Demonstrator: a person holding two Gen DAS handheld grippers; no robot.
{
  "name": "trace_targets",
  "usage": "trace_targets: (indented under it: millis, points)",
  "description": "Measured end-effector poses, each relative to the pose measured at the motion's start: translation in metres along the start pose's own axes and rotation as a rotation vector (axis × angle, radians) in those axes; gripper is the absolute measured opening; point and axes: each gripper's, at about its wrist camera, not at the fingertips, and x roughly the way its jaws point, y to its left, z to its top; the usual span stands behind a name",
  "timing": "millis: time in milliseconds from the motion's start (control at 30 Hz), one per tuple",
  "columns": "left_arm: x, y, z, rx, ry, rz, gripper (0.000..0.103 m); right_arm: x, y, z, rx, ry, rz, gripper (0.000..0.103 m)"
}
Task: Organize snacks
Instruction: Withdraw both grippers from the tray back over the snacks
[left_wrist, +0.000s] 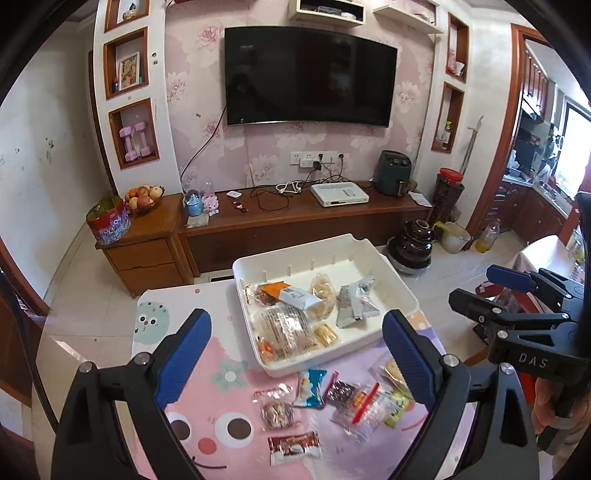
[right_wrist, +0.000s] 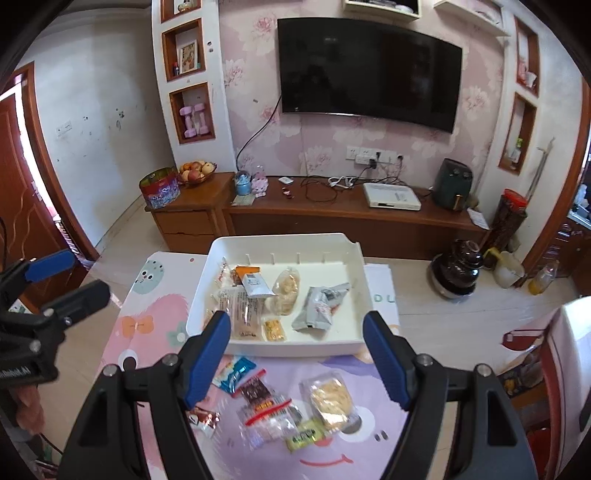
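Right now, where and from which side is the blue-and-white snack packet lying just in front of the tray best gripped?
Judging by its pose, grip the blue-and-white packet across its narrow middle, coming from above. It lies flat on the mat, apart from the white tray, with the dark packet close beside it. The right gripper, open and empty, looks nearest.

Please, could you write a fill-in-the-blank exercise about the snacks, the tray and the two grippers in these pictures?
1. Some snacks already lie in the white ___.
2. Both the left gripper and the right gripper are open and hold ___.
3. The silver snack packet lies ___ the tray.
4. The red-and-white candy lies on the ___ mat.

Missing words: tray; nothing; inside; cartoon
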Motion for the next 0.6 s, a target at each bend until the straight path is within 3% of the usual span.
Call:
trace_targets:
  millis: [167, 333, 433, 600]
  points:
    - [-0.025, -0.005, -0.021, 0.021, -0.029, -0.014, 0.095, -0.018, -0.012, -0.020, 0.018, 0.002, 0.031, 0.075]
    - [-0.026, -0.009, -0.056, 0.075, -0.040, -0.054, 0.100, -0.023, -0.015, -0.047, -0.009, -0.001, 0.018, 0.075]
    - [-0.010, -0.017, -0.089, 0.143, 0.001, -0.073, 0.100, -0.010, -0.017, -0.071, -0.006, 0.036, 0.021, 0.075]
    - [0.037, -0.023, -0.152, 0.258, 0.135, -0.102, 0.100, 0.022, -0.014, -0.113, -0.019, 0.113, 0.033, 0.075]
